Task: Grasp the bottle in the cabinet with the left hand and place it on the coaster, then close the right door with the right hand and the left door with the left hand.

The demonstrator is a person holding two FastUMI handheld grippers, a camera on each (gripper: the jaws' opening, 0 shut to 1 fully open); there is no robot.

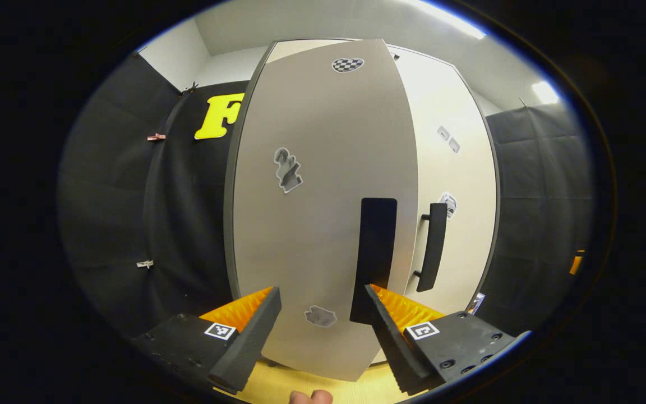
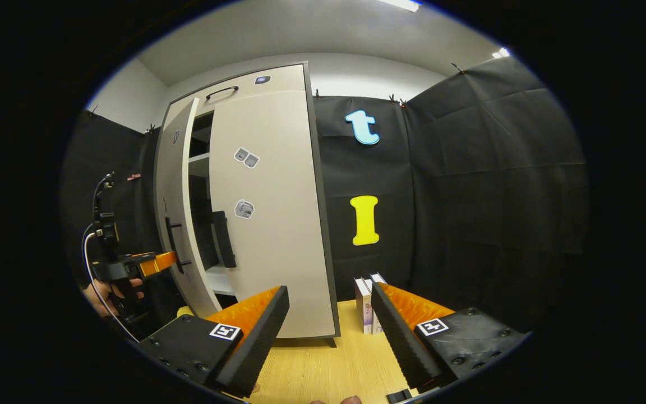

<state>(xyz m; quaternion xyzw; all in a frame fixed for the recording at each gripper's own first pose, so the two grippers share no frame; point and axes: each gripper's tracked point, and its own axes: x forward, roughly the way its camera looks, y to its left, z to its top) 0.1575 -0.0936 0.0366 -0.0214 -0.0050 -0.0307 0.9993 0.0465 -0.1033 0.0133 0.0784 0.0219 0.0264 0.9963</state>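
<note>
Bright ceiling lights (image 1: 446, 17) glare overhead; edges bend, focus sharp.

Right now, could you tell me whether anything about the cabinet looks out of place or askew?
Only the left door: in the right gripper view it stands ajar, leaving a dark gap with shelves visible, while the right door sits flush. The left claw is at that door's handle. Nothing looks spilled or damaged.

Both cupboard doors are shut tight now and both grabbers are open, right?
Not quite. In the right gripper view the left door is ajar, with a dark gap and shelves showing beside the right door. Both grippers, left and right, are open.
</note>
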